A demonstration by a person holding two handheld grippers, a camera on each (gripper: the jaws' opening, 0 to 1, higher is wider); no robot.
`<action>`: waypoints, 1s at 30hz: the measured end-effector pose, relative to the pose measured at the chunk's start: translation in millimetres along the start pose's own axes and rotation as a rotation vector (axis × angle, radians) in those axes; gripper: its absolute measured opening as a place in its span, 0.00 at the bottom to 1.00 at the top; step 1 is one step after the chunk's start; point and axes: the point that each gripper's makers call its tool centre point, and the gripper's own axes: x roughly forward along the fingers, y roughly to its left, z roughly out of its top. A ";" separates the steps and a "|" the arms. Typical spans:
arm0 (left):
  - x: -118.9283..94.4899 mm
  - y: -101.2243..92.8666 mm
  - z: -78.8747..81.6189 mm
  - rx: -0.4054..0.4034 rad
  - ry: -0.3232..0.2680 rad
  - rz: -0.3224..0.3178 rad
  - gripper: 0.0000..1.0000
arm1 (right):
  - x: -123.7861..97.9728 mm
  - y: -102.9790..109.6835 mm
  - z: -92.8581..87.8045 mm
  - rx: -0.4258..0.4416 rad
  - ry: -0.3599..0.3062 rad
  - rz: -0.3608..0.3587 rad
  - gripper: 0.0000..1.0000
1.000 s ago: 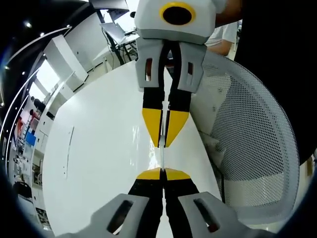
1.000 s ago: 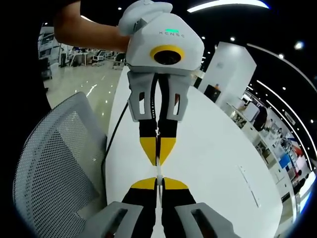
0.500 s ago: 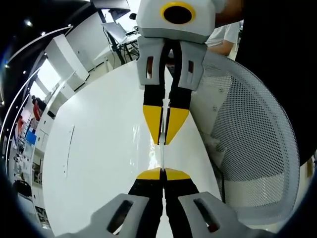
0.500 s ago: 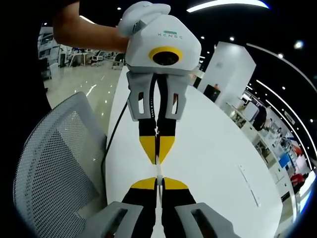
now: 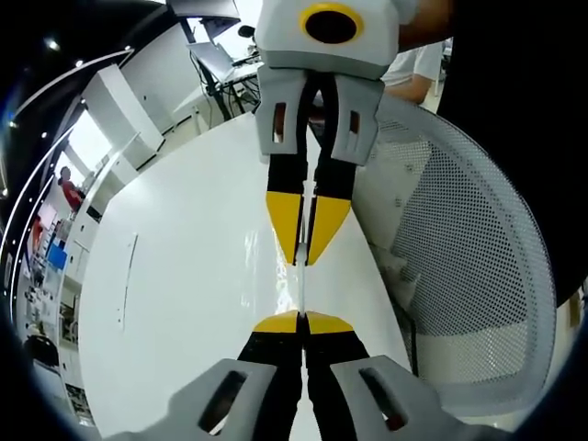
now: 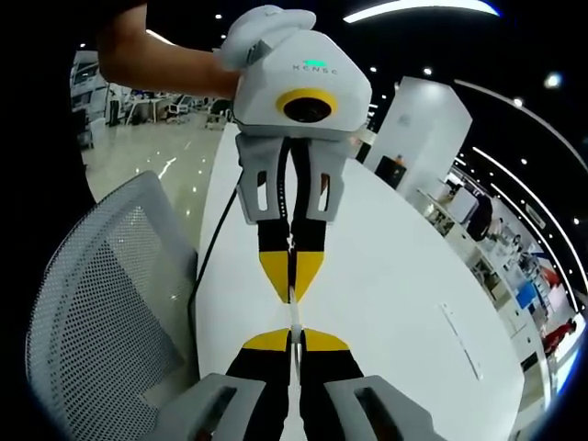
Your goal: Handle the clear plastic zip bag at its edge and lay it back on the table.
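Left gripper: jaws pressed together, yellow tips pinching one end of the bag's thin edge. Seen again in right gripper view, coming down from the top w/ a hand on its white body.

Right gripper: jaws closed, pinching the opposite end of the same edge. In left gripper view it enters from the top, tips pointing down toward the left gripper's tips.

Bag: clear plastic, seen edge-on as a thin pale strip stretched betw. the two pairs of tips; also. Held above the table; rest of bag too transparent to make out.

Table: white, glossy, long, rounded end; also.

Chair: white mesh back, just beside table edge; also.

Cable: dark, running along table edge near chair.
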 end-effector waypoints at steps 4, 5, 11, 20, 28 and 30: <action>-0.2 1.2 1.2 0.003 -0.001 0.001 0.00 | -0.9 -1.5 0.1 0.004 -0.003 -0.004 0.00; -0.2 1.4 1.5 0.004 -0.001 0.001 0.00 | -1.2 -2.0 0.0 0.005 -0.004 -0.005 0.00; 0.1 1.9 1.9 0.009 0.000 0.000 0.00 | -1.9 -2.8 -0.5 0.008 -0.005 -0.011 0.00; -0.4 2.2 -0.2 0.003 0.004 0.001 0.00 | -2.7 -2.8 -1.7 0.012 -0.006 -0.012 0.00; -0.6 2.3 3.2 0.007 0.002 0.003 0.00 | -4.3 -3.6 -2.2 0.019 -0.011 -0.020 0.00; -0.7 2.5 3.3 0.006 0.002 0.005 0.00 | -4.3 -3.8 -2.1 0.019 -0.011 -0.020 0.00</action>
